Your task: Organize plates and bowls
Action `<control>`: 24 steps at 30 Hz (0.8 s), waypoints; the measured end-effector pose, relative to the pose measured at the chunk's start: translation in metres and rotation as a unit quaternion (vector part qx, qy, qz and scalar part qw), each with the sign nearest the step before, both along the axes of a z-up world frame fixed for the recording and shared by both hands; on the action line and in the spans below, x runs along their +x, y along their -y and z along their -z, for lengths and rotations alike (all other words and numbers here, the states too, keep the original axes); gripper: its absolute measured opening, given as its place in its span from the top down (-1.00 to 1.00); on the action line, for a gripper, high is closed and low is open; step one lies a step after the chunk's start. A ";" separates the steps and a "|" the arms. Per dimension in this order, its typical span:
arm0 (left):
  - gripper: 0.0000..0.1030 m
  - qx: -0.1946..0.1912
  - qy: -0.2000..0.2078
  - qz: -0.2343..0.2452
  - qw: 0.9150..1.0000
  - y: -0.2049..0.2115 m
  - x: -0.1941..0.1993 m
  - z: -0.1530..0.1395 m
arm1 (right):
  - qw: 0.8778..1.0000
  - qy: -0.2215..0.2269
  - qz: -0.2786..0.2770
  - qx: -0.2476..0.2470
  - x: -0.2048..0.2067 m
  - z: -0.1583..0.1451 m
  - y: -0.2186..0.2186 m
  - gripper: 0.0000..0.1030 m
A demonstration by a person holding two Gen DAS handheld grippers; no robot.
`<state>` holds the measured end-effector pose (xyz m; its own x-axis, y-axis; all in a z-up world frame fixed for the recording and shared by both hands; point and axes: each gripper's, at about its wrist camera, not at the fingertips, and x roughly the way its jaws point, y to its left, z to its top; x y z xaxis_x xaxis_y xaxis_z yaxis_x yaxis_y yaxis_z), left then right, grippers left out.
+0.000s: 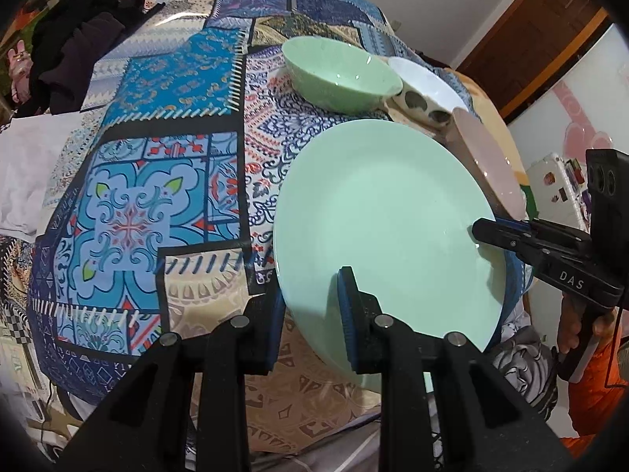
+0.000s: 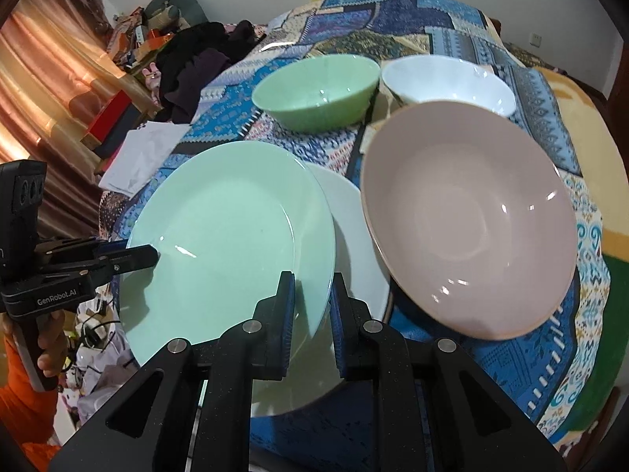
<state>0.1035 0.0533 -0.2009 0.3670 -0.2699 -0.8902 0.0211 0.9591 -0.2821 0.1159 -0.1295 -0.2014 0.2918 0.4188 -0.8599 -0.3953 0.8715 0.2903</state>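
Nearest the cameras, the left gripper (image 1: 310, 306) pinches the near rim of the smooth, round, mint-green glazed plate (image 1: 383, 212), one blue-padded finger above and one below. The right gripper (image 2: 313, 299) grips the same plate's opposite rim the same way, so both are closed on it. The plate hangs tilted, partly over a flat white plate (image 2: 355, 236) that lies on the bench (image 2: 471, 362); whether the two plates touch cannot be told.

Counted: two plates and three bowls. Just right of the plates sits a wide, shallow, glossy pink bowl (image 2: 468, 216) with a thin darker rim. Beyond it stand two smaller, deeper bowls side by side, a pale green bowl (image 2: 318, 90) and a white bowl (image 2: 448, 78) with dark oval spots on its outer wall.

The bench carries a shiny patchwork cloth (image 1: 157, 181) in blues, creams and reds. At its far left lie crumpled dark clothes (image 1: 78, 39) and white paper (image 2: 141, 157).
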 end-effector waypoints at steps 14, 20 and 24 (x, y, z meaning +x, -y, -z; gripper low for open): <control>0.47 0.007 -0.016 0.006 1.000 0.009 0.012 0.015 | 1.000 -0.017 0.008 0.006 -0.004 0.008 0.008 0.69; 0.46 0.023 -0.012 0.008 1.000 0.014 0.016 0.017 | 1.000 -0.015 0.010 0.008 -0.004 0.008 0.009 0.70; 0.46 0.029 -0.013 0.008 0.999 0.015 0.017 0.017 | 1.000 -0.013 0.010 0.007 -0.005 0.007 0.010 0.70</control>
<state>0.1209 0.0383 -0.2181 0.3403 -0.2239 -0.9133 0.0303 0.9733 -0.2274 0.1111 -0.1393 -0.2083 0.2789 0.4245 -0.8614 -0.3698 0.8753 0.3116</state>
